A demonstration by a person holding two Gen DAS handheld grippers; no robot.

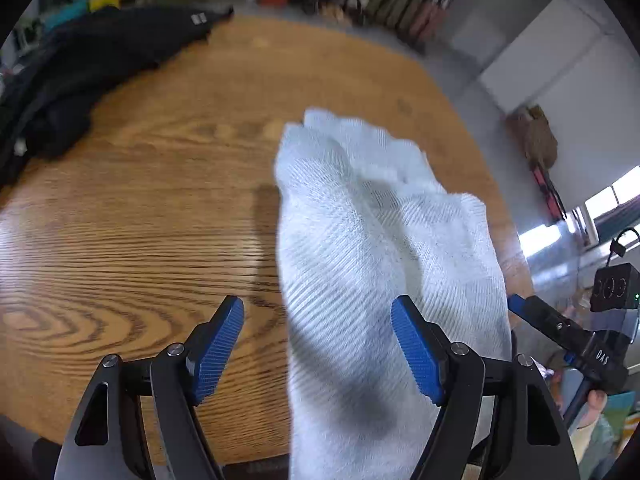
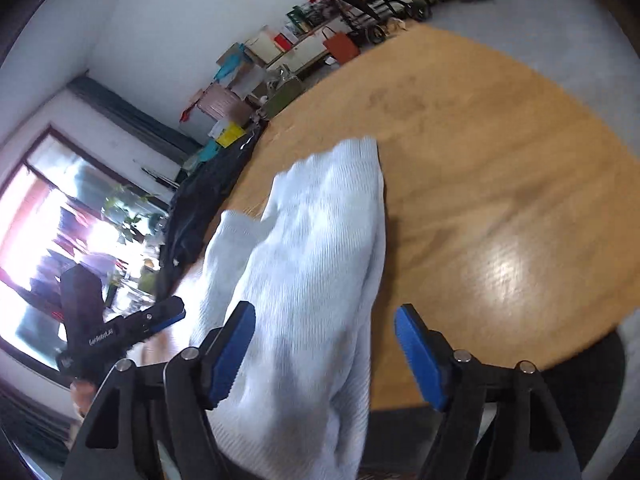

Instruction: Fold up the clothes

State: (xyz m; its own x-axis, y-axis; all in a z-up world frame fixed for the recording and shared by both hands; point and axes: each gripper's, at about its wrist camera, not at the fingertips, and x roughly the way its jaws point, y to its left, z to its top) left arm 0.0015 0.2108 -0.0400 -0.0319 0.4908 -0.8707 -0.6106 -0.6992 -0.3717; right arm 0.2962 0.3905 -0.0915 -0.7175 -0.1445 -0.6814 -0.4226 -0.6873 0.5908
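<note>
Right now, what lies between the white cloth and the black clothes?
Only bare wooden table separates the white cloth from the black clothes, clearest in the left wrist view.

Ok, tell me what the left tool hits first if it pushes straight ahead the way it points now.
Most likely the white cloth: it lies between the open jaws of the left tool and stretches ahead. The wooden table lies under it. Depth is hard to judge here.

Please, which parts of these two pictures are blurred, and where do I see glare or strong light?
Left wrist view: the white cloth is motion-blurred; soft sheen on the wooden table at left. Right wrist view: a bright glare patch on the table, the window overexposed, the cloth blurred; both views bend at the edges.
</note>
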